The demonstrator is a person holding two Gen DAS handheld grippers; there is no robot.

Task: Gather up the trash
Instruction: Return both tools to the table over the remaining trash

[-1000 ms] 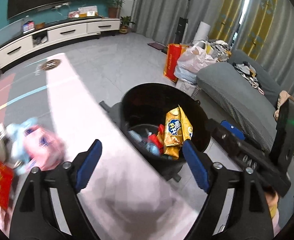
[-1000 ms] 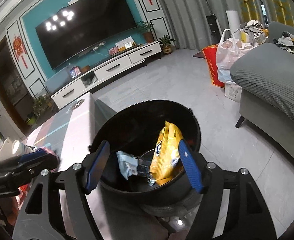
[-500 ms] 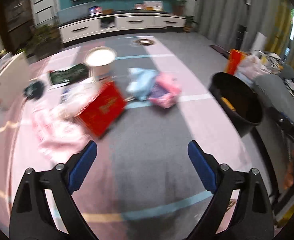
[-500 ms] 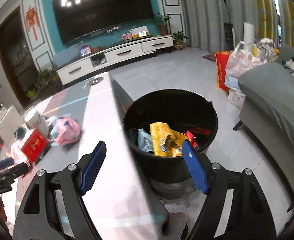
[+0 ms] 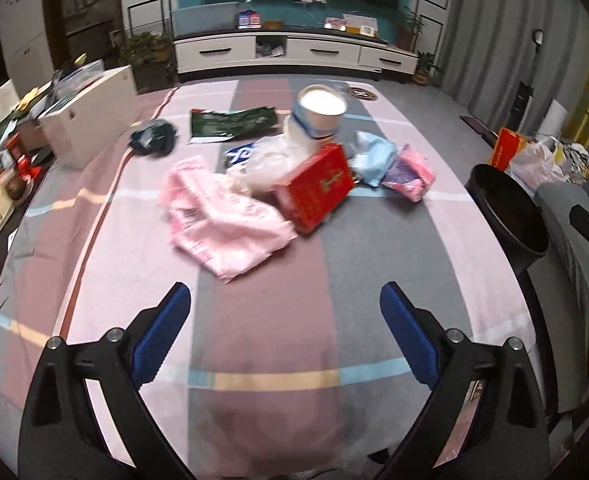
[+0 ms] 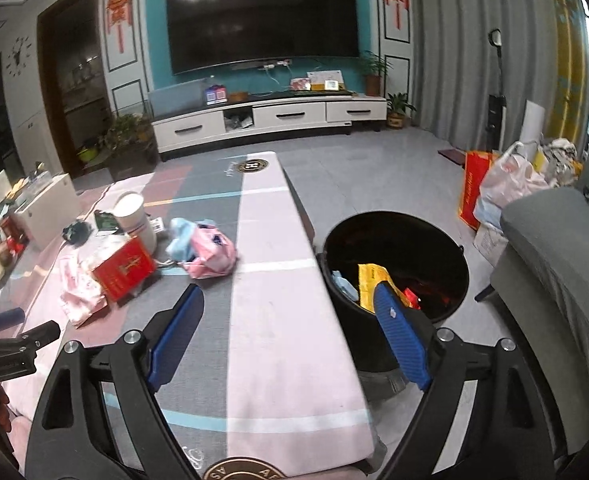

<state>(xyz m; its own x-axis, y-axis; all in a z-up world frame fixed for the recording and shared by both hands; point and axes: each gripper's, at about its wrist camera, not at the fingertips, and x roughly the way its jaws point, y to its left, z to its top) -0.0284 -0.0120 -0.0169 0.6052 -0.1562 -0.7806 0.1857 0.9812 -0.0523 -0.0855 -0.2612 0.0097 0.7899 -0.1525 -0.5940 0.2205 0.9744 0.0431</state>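
Trash lies in a heap mid-table: a red box, a pink wrapper, a white cup, a blue-and-pink bag, a green packet and a dark crumpled scrap. My left gripper hovers over the striped cloth short of the heap, its jaws opening with nothing between them. The black bin stands beside the table's right edge, holding a yellow packet. My right gripper hangs over that edge near the bin, jaws opening and empty.
A white box and clutter sit at the table's left side. A grey sofa flanks the bin on the right. Carrier bags stand on the floor behind it. A TV cabinet lines the far wall.
My left gripper swung from above the bin to face the trash heap on the table. My right gripper drew back and rose from the bin. Both pairs of jaws widened.
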